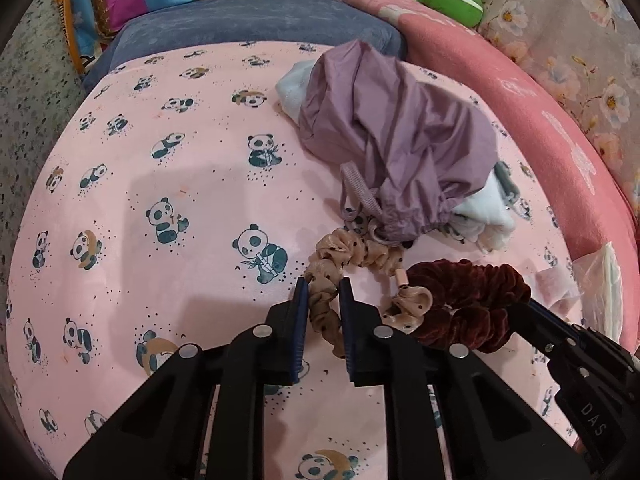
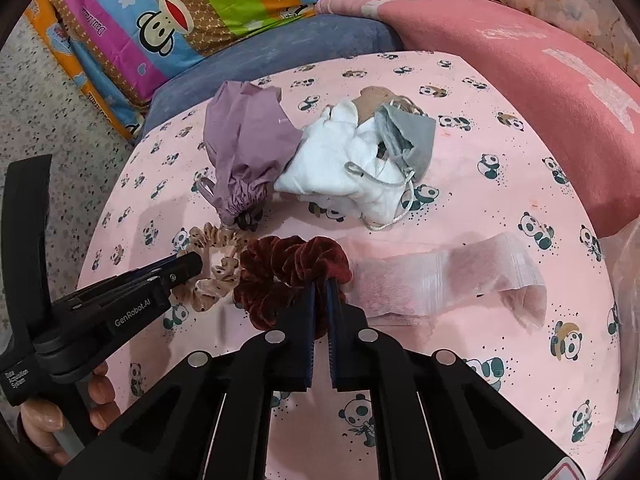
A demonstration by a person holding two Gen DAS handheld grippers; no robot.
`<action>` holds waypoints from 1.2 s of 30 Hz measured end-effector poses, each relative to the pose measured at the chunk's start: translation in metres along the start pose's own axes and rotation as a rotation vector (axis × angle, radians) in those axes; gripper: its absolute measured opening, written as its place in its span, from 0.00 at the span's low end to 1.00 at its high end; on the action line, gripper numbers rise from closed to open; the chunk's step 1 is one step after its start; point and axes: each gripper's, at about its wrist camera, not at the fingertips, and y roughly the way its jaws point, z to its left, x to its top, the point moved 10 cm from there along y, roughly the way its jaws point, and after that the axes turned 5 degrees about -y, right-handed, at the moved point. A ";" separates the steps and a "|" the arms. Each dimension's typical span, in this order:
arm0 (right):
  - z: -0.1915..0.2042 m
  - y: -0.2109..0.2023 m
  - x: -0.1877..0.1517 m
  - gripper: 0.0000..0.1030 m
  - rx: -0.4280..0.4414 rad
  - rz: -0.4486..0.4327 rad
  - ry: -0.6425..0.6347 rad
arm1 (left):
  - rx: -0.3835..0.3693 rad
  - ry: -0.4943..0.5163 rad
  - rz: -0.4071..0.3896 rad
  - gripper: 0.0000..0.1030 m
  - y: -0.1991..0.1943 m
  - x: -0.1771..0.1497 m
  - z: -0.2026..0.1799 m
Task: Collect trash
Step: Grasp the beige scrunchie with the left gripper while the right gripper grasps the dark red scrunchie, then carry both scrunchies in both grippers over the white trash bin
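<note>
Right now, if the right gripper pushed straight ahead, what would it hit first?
Already shut on the maroon scrunchie, the right gripper would probably next meet the white cloth beyond it; depth is unclear.

Pink panda-print sheet covers the flat work surface. Blue-grey cushion at its far edge, striped cartoon-print pillow behind that. Pink blanket along the right side. Speckled grey floor on the left. Even indoor light.
</note>
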 end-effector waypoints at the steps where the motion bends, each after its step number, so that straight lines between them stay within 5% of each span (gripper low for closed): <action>1: 0.000 -0.006 0.003 0.06 0.003 -0.015 0.000 | -0.004 0.002 -0.009 0.14 -0.004 0.002 -0.001; 17: -0.036 -0.145 0.060 0.06 -0.014 -0.295 0.040 | -0.104 0.160 -0.166 0.14 -0.083 0.032 -0.101; 27: -0.115 -0.225 0.067 0.06 -0.098 -0.424 0.130 | -0.197 0.308 -0.211 0.14 -0.109 0.029 -0.202; 36: -0.205 -0.274 0.037 0.06 -0.185 -0.473 0.246 | -0.268 0.431 -0.203 0.14 -0.112 0.002 -0.288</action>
